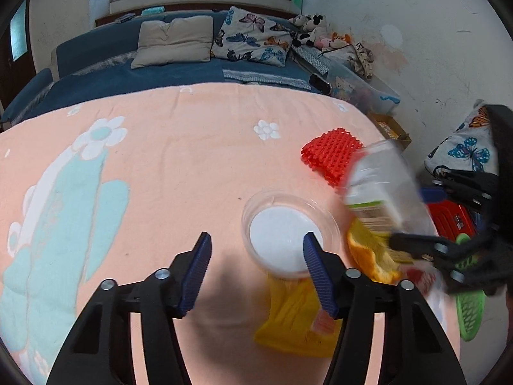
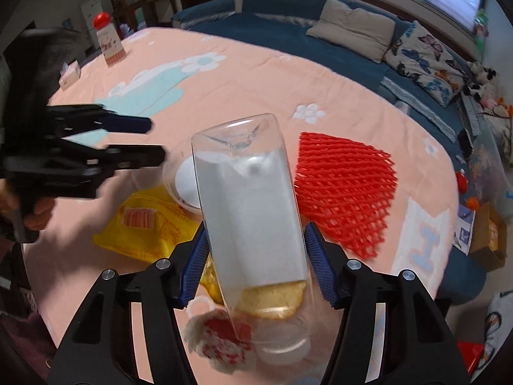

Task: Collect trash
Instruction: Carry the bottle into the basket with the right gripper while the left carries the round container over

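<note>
peach tablecloth (image 2: 256, 73); right gripper (image 2: 255, 263) clamps clear bottle (image 2: 253, 211).

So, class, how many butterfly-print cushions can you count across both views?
2. One butterfly cushion leans on the blue sofa beside the beige pillow; another sits at the far right, partly hidden behind the right gripper.

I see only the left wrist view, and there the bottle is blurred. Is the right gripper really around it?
Observer: Yes. In the right wrist view the clear bottle lies between the pads of the right gripper, and both pads seem to rest against its sides.
Operator: What is under the bottle's neck?
Observer: A crumpled red and white wrapper, next to the orange peel.
Operator: Is anything farther away on the table?
Observer: A red-capped container and a small box stand at the far edge. I cannot tell whether they are trash.
</note>
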### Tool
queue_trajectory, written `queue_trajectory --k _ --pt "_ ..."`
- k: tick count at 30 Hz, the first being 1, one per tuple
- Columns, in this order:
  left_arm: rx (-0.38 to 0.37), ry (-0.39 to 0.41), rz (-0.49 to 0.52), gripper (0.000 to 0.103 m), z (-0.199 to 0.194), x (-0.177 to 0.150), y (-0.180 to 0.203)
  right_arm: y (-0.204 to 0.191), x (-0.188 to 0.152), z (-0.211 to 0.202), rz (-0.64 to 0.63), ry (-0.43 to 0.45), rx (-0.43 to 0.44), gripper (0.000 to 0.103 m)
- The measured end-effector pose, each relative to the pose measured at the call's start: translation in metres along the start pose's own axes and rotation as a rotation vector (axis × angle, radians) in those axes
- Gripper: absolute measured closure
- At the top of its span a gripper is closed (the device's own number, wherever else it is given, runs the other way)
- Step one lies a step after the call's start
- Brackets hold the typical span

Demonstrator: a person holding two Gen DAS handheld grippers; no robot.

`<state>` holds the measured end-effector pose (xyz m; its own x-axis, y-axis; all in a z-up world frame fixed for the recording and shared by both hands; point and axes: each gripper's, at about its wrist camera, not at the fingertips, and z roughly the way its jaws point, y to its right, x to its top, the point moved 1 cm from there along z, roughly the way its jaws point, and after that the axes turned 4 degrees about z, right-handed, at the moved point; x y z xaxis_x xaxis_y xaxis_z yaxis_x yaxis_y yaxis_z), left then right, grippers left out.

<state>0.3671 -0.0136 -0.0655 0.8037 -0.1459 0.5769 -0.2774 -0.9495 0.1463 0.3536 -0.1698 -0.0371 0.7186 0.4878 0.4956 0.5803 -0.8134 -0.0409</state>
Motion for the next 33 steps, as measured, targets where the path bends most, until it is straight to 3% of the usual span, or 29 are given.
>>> queue_trajectory --k 10,18,25,33 --pt "-0.035 -0.065 -0.081 0.066 0.037 0.007 -0.009 0.013 -0.022 -0.053 0.071 0.098 -0.017 0.045" --pt "-0.055 -0.085 -0.1 0.092 0.048 0.005 -0.01 0.016 -0.043 -0.085 0.129 0.168 -0.041 0.045" --pt "-0.032 -0.04 -0.084 0.096 0.025 0.003 -0.002 0.015 -0.062 -0.111 0.168 0.218 -0.076 0.045" --pt "-0.067 0.018 -0.073 0.096 -0.026 -0.006 0.014 0.014 -0.093 -0.144 0.23 0.267 -0.105 0.045"
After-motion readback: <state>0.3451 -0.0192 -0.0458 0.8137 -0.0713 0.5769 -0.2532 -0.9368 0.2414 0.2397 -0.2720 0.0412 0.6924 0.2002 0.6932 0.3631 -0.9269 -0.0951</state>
